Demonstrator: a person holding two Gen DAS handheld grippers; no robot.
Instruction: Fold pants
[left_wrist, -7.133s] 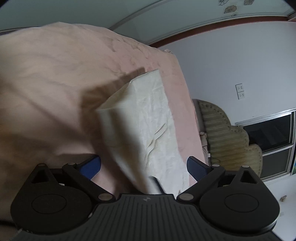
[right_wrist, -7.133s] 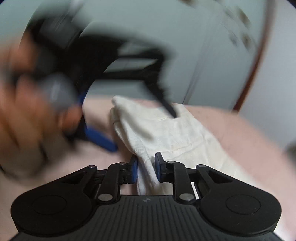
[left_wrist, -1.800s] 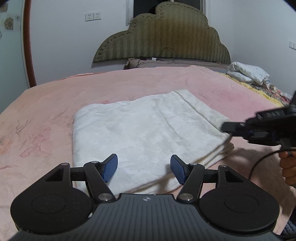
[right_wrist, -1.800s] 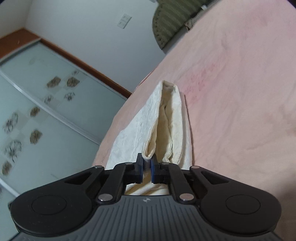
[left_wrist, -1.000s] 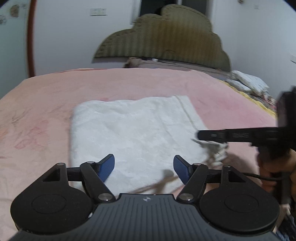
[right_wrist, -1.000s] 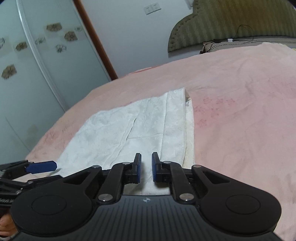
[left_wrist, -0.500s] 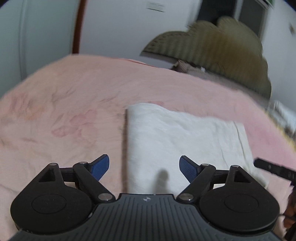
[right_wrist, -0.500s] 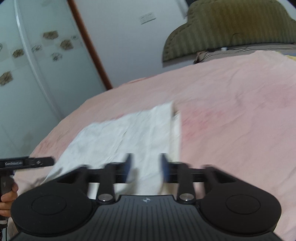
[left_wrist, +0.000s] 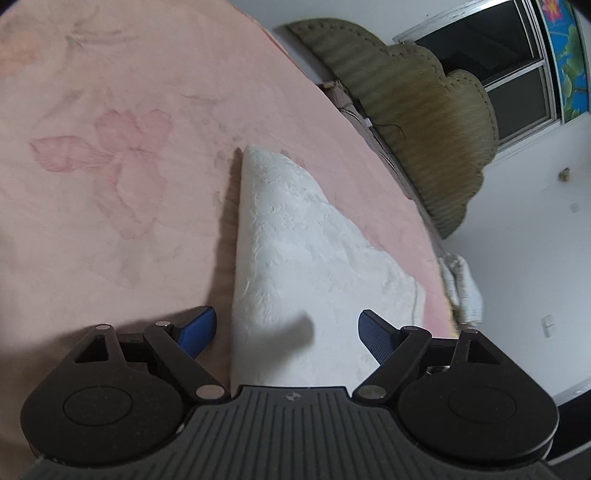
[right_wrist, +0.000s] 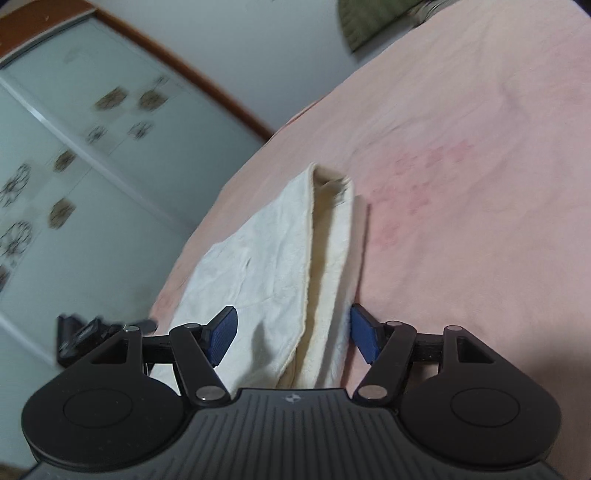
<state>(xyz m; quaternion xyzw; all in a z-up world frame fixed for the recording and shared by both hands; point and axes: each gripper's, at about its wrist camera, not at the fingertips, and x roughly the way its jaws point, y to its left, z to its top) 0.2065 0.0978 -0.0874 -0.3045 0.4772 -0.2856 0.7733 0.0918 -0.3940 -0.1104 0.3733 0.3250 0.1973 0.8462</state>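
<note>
1. The step in hand looks like setting up a further fold: the folded cream-white textured pants (left_wrist: 295, 251) lie flat on the pink flower-printed bedspread (left_wrist: 110, 147), already reduced to a compact stack, and both grippers sit low at opposite ends of it.

2. Left gripper (left_wrist: 287, 328): the jaws stand wide apart and hold nothing. The pants' near edge lies between and just ahead of the blue pads, whose tips do not press the cloth. One side edge of the stack runs straight ahead just inside the left-hand pad.

3. Right gripper (right_wrist: 293, 332): its jaws have just been opening. They now stand moderately apart with the layered edge of the pants (right_wrist: 295, 258) between them, the pads not pressing on it. The open layers run straight ahead from the gap.

4. Pose: both grippers point downward at a shallow slant and are rolled, so the bed tilts in each view. The left gripper shows blurred at the right one's left side.

5. The next move likely calls for each gripper to close on its end, gathering every layer, then lift evenly; missing a lower layer would undo the stack.
</note>
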